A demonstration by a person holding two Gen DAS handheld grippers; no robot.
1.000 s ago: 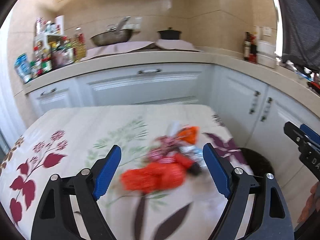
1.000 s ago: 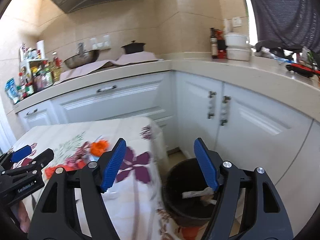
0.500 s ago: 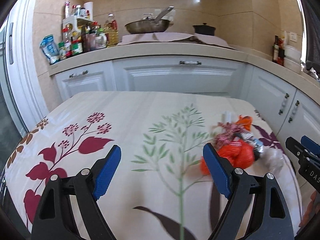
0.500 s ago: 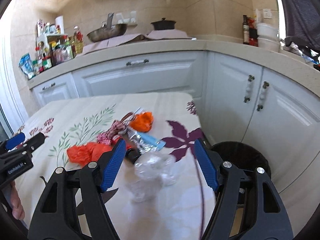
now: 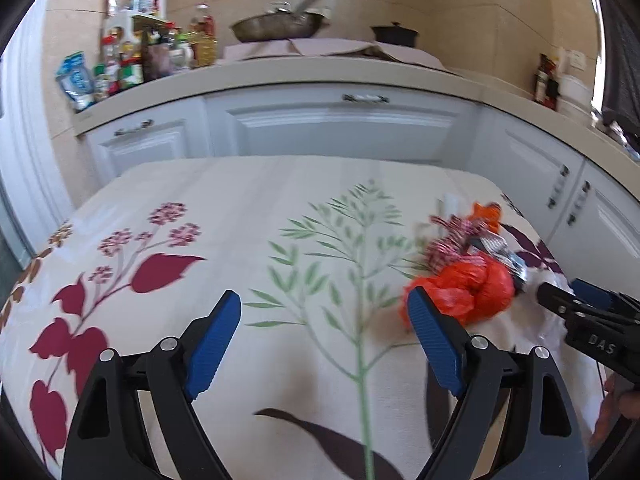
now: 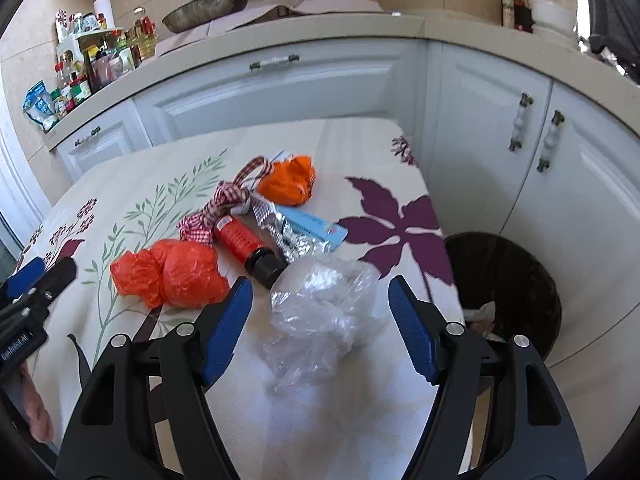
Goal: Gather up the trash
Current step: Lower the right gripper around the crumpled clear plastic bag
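Floral cloth covers the bench [image 6: 352, 148], trash heaped near its right edge. Right hand-held gripper [image 6: 320, 312], jaws closing, straddles the clear plastic bag [image 6: 324, 304], not pressing; left hand-held gripper [image 5: 324, 330] spread, empty.

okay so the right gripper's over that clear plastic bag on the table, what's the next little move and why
Probably ease the right gripper a little lower and let it finish closing on the clear plastic bag. The bag lies crumpled between its fingers, which are closing but not yet pressing it, and the black bin stands just beyond the table edge to its right.
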